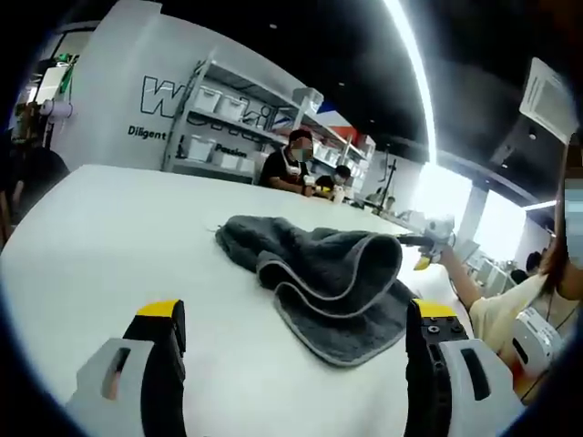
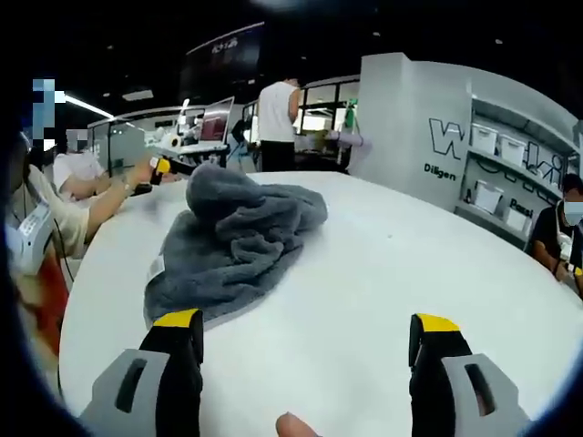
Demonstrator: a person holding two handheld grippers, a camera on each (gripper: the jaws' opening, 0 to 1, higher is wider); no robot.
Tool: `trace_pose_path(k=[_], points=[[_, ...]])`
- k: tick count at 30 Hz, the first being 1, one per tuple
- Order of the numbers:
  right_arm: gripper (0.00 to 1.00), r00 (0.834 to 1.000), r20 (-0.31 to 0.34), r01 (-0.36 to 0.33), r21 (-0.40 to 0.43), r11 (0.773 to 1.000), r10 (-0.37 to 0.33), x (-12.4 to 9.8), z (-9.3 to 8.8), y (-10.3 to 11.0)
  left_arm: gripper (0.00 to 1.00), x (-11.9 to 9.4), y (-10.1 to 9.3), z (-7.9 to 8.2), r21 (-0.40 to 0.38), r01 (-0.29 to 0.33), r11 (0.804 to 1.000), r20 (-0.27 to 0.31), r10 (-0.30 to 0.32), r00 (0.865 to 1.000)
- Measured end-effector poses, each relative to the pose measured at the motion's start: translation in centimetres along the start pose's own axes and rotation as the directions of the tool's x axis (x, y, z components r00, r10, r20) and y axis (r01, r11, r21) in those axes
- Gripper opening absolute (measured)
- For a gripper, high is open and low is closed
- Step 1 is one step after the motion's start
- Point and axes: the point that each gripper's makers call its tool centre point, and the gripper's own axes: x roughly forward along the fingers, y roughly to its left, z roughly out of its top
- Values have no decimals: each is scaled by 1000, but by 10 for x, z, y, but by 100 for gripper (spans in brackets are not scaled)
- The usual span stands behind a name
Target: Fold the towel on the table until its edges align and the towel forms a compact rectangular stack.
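A dark grey terry towel with a paler stitched hem [image 1: 321, 284] lies crumpled in a loose heap on the broad white round-edged table [image 1: 109, 237], not yet folded into any neat shape. In the left gripper view the left gripper [image 1: 296, 360], grey with black jaws tipped in yellow, has its jaws spread wide and holds nothing; the towel sits just ahead of it, between the two jaws and leaning toward the right one, its near hem close to that jaw but apart from it. In the right gripper view the right gripper [image 2: 305, 360] is likewise wide open and empty, and the towel [image 2: 232, 241] lies ahead and to the left, its near edge just beyond the left jaw tip. One fold of the cloth is rolled over on itself so the light hem shows as a curve. People sit at the far side of the table, and grey shelving with white bins [image 1: 223, 114] stands against the wall behind
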Motion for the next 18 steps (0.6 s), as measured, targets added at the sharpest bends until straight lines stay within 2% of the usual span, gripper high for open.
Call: trace_pose_path(k=[8, 13, 18], points=[[95, 999, 19, -35, -43, 998, 35, 2, 14, 20, 99, 1, 0, 0, -4, 7, 1000, -4, -7, 1000], [96, 995, 55, -84, -73, 994, 88, 7, 30, 43, 98, 0, 0, 0, -5, 6, 1000, 0, -6, 1000], [95, 994, 50, -97, -92, 991, 102, 10, 31, 51, 98, 0, -1, 1, -5, 7, 1000, 3, -7, 1000]])
